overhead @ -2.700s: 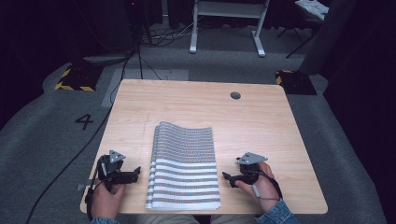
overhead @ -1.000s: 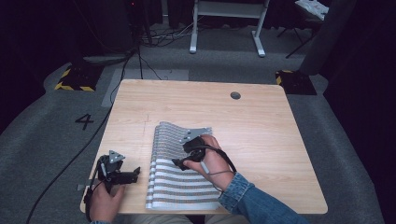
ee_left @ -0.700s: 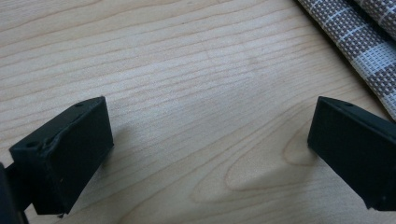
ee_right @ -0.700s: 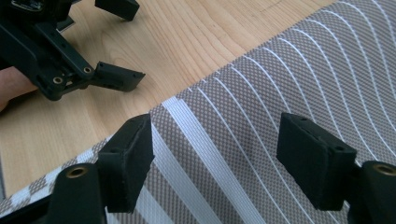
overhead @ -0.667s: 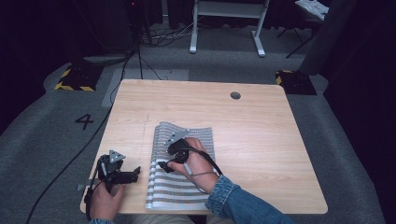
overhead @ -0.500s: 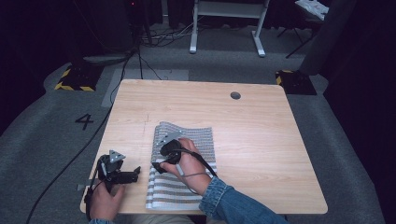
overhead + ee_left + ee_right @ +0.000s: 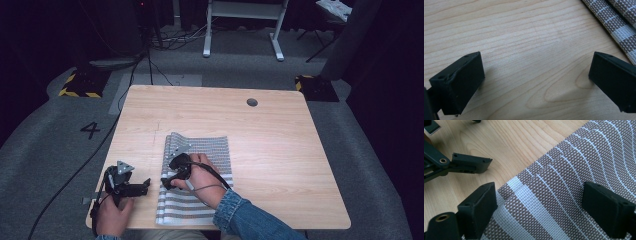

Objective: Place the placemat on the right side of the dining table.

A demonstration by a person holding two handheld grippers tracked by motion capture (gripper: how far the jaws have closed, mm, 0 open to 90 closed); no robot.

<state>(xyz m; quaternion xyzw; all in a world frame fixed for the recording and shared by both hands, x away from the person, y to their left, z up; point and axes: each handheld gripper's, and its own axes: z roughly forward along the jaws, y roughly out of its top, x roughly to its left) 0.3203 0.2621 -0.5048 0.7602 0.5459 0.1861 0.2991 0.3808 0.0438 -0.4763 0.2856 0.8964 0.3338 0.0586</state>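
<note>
Placemat (image 7: 200,170), woven brown-and-white stripes, folded, lies on wooden table (image 7: 280,150) near its front edge. Right gripper (image 7: 167,181) over placemat's left edge, jaws spread wide, nothing pinched. Left gripper (image 7: 142,186) on bare wood just beside placemat, jaws also spread apart.
</note>
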